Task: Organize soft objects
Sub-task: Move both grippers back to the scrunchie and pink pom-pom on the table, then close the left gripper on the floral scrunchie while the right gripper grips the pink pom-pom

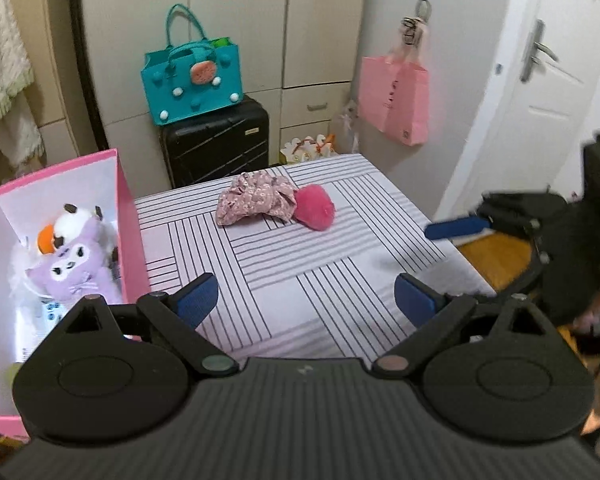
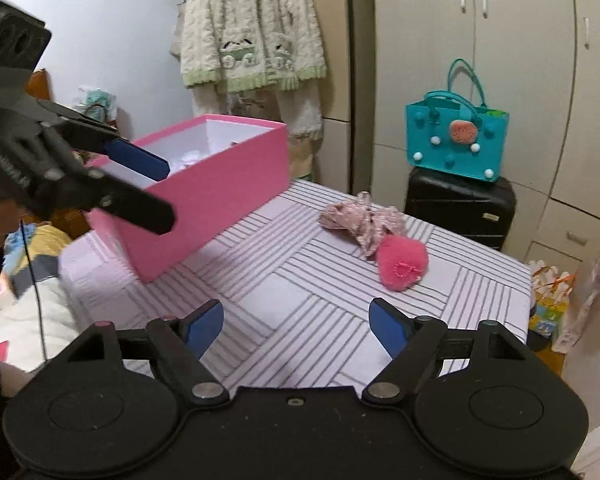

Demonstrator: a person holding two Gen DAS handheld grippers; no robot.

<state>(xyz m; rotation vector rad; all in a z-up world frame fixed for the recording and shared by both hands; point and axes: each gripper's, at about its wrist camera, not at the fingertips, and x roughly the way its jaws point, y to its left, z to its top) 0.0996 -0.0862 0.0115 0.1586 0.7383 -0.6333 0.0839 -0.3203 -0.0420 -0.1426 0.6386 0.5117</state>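
- A floral pink fabric piece lies bunched on the striped table, touching a fluffy pink pom-pom just beside it
- Both soft items sit toward the far part of the tabletop, apart from either gripper
- A pink box stands open at the table's left edge — inside it are a purple plush and a white plush
- The left gripper hovers over the near part of the table, jaws spread wide with nothing between them
- The right gripper likewise has its jaws parted and empty, above the striped surface
- Behind the table stands a black suitcase with a teal bag on top — a pink paper bag hangs on the wall
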